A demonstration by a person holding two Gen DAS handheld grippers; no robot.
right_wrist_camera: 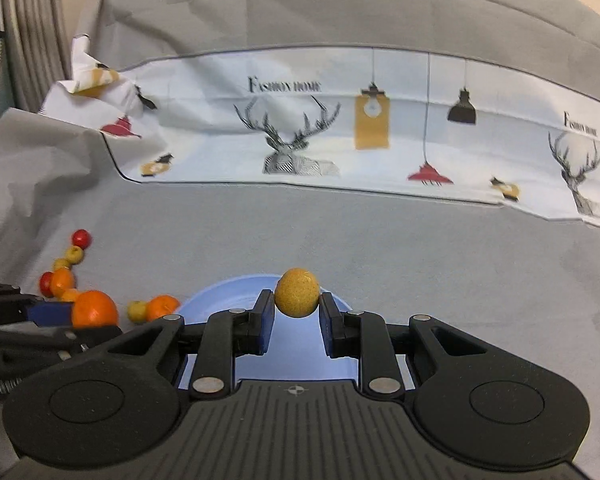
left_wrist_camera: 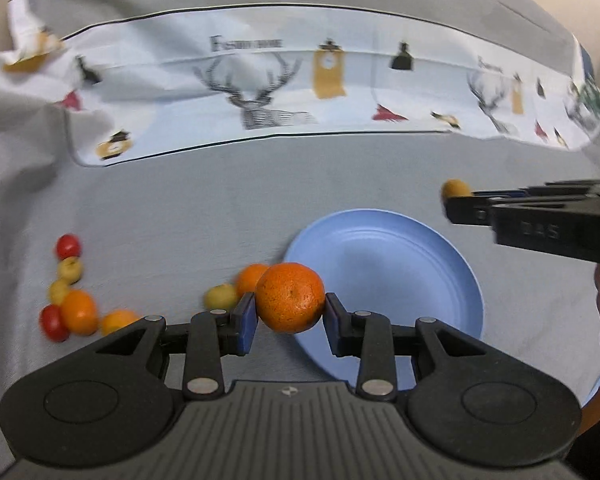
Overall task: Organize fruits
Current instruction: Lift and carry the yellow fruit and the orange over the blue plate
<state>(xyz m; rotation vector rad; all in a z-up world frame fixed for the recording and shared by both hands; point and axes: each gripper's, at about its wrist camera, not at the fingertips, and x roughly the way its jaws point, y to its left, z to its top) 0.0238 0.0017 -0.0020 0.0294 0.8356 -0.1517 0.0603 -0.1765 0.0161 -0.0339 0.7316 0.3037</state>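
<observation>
Left wrist view shows the grey cloth [left_wrist_camera: 220, 200] covering the work surface, with a printed white cloth [left_wrist_camera: 260, 92] along its far side. You have the blue plate [left_wrist_camera: 400, 264] lying on the grey cloth, right of centre and empty, probably as the collection point. Your left gripper [left_wrist_camera: 290, 316] pinches a large orange [left_wrist_camera: 290, 298] above the plate's near left rim, both pads pressed on its sides, likely staged for release. Your right gripper [right_wrist_camera: 296, 318] pinches a small yellow fruit [right_wrist_camera: 297, 292] at its widest part, over the plate [right_wrist_camera: 220, 300] in the right wrist view. Loose fruits [left_wrist_camera: 70, 292] (red, yellow, orange) lie clustered on the cloth at left, awaiting pickup
</observation>
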